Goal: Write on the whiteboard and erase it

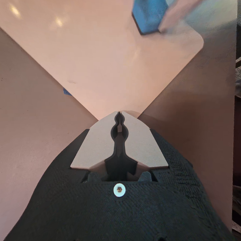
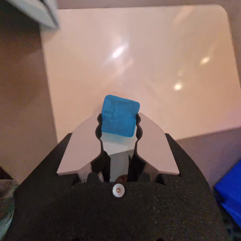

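1. Right gripper [image 2: 118, 117] clamps the square blue foam eraser [image 2: 119, 117], both pads pressing its sides, over the glossy white rounded-corner whiteboard [image 2: 143, 58].
2. Left gripper [image 1: 119, 112], jaws together and bare, sits at the whiteboard's near corner.
3. Small blue scrap [image 1: 66, 92] lies at the whiteboard's edge.

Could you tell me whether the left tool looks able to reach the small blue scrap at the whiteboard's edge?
Probably yes: the blue scrap lies just ahead and to the side of the shut left tool, with only bare whiteboard and table between.
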A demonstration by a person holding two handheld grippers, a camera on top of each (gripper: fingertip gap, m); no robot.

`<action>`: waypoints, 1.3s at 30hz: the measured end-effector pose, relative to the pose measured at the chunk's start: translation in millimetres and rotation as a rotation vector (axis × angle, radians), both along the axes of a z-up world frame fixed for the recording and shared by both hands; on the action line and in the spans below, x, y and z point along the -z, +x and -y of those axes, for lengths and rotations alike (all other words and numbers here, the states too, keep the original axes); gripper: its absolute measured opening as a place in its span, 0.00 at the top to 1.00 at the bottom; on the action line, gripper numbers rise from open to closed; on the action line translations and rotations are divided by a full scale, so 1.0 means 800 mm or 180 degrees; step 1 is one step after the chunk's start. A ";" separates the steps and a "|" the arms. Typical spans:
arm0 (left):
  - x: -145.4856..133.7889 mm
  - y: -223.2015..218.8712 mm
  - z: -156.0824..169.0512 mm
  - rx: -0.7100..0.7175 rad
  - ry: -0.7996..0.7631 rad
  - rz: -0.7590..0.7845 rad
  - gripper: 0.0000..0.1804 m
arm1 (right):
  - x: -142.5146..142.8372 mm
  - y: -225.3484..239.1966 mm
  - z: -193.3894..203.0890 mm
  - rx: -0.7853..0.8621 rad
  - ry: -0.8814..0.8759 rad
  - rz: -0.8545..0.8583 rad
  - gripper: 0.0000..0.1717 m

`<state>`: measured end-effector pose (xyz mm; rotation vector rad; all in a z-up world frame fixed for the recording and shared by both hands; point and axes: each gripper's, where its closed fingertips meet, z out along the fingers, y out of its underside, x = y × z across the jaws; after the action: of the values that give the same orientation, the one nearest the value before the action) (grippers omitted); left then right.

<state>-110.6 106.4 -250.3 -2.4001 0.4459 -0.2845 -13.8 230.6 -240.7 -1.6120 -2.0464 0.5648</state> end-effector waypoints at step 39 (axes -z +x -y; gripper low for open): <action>0.000 0.098 -0.028 0.0602 0.0172 -0.0055 1.00 | 0.003 0.081 0.083 -0.0762 0.0567 0.1019 0.70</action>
<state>-32.3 128.8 -250.3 -2.3122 0.6818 -0.3310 51.0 164.5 -243.1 -1.4364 -2.4676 0.2016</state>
